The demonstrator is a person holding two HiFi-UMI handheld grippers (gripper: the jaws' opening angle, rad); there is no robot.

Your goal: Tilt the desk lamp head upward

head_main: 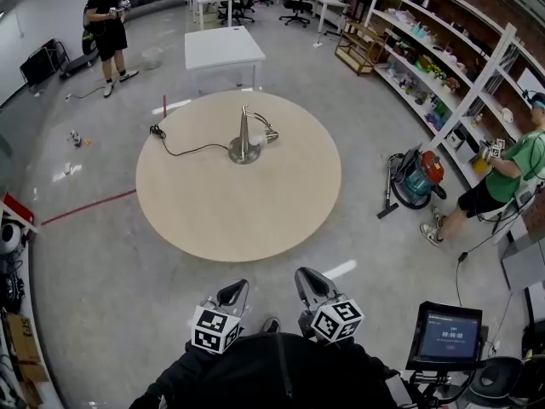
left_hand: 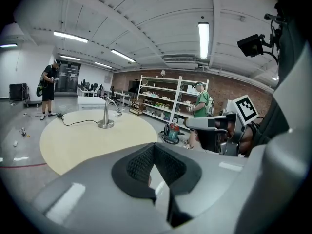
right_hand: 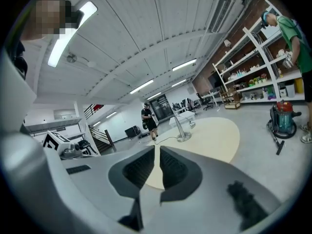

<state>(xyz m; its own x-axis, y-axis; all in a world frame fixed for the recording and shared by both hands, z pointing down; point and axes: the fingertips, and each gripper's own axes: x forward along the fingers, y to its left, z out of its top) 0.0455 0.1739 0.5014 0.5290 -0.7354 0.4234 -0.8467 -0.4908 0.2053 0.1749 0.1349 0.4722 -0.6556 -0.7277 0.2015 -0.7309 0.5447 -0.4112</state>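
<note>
A metal desk lamp (head_main: 245,140) stands on a round beige table (head_main: 213,211), a little past its middle. Its slim post rises from a round base, and the head (head_main: 271,136) hangs down to the right. A black cord (head_main: 177,149) runs left from the base. My left gripper (head_main: 232,294) and right gripper (head_main: 312,283) are side by side short of the table's near edge, well away from the lamp. Both are shut with nothing between the jaws. The lamp shows small and distant in the left gripper view (left_hand: 106,116) and in the right gripper view (right_hand: 182,130).
A white square table (head_main: 223,48) stands beyond the round one. A vacuum cleaner (head_main: 416,178) and a person in green (head_main: 501,177) are at the right by long shelves (head_main: 443,54). A person in black (head_main: 108,25) stands far left. A screen (head_main: 449,334) sits near right.
</note>
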